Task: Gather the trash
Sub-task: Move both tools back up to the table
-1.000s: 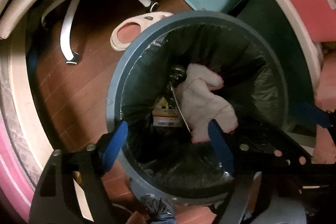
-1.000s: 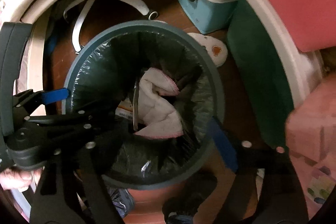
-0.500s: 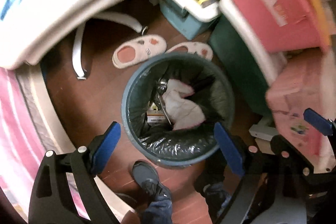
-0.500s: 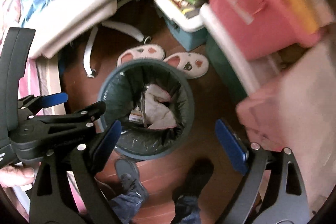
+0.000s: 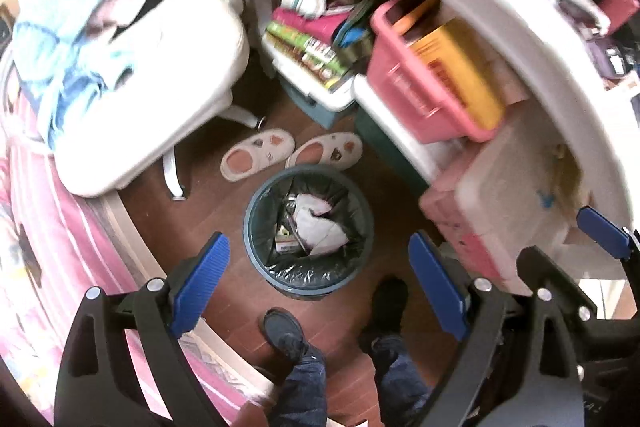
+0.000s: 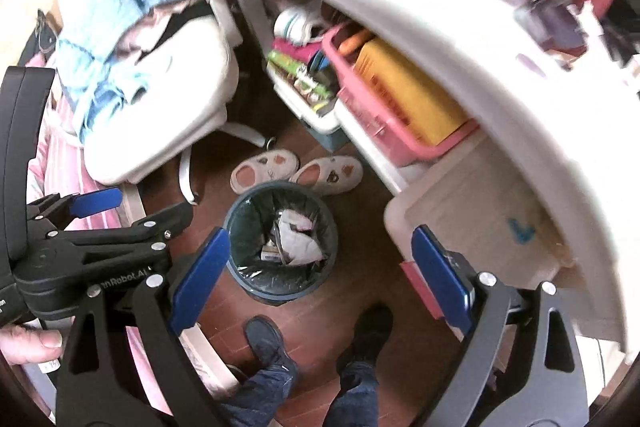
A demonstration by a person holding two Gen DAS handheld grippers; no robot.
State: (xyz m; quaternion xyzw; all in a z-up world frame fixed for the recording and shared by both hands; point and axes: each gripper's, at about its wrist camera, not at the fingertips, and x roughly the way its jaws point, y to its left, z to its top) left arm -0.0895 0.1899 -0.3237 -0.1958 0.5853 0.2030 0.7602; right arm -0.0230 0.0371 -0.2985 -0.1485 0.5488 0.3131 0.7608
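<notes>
Two spread claws above round, plastic-lined bin (image 5: 308, 291).

White cloth (image 5: 318, 227) in lined bin (image 5: 256, 203)

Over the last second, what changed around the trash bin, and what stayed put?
Both grippers pulled up and away: the left gripper and right gripper, a second ago right at the bin rim, now hang high above it, so chair, slippers and desk show. Both were open and empty throughout; nothing was grabbed or dropped. The white cloth and other trash lie in the bin as before.
</notes>
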